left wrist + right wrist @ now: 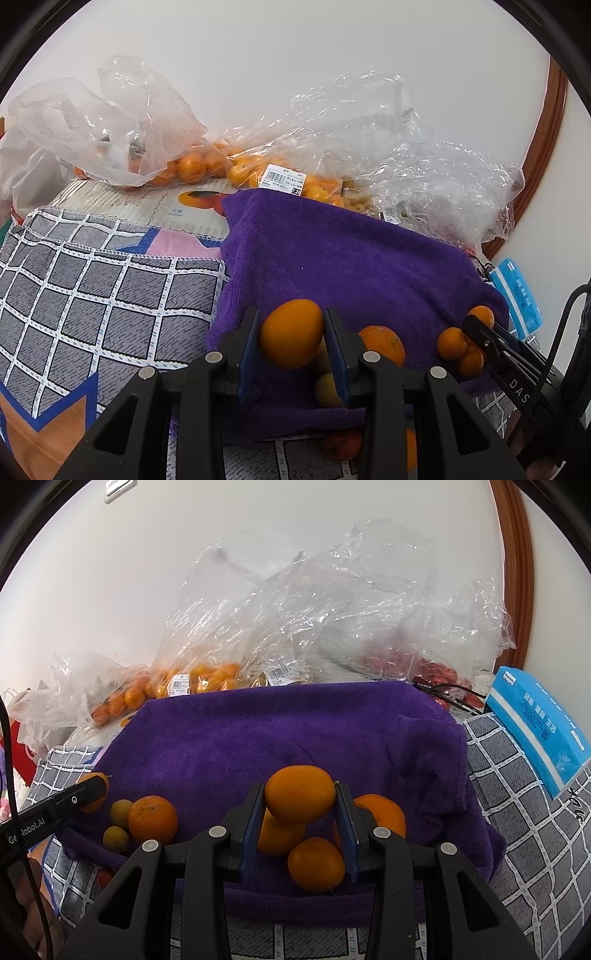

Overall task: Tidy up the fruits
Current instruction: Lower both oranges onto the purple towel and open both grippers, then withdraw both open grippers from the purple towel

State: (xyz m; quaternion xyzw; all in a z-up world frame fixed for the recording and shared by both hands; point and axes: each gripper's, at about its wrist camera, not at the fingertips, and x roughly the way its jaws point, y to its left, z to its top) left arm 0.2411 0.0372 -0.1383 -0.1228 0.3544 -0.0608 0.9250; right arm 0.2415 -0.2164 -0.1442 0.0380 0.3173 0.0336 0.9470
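Above the purple towel (295, 731), each claw gripped a fruit: the left claw (291, 334) was closed on an orange (291, 332), and the right claw (300, 794) was closed on a second orange (300, 793), its long axis running across between the fingers. Below the right claw lay a small cluster of oranges (316, 864), nearer that hand; a larger orange (152, 819) and two small greenish fruits (116, 839) sat toward the left. Bagged fruit (207, 679) waited behind the towel.
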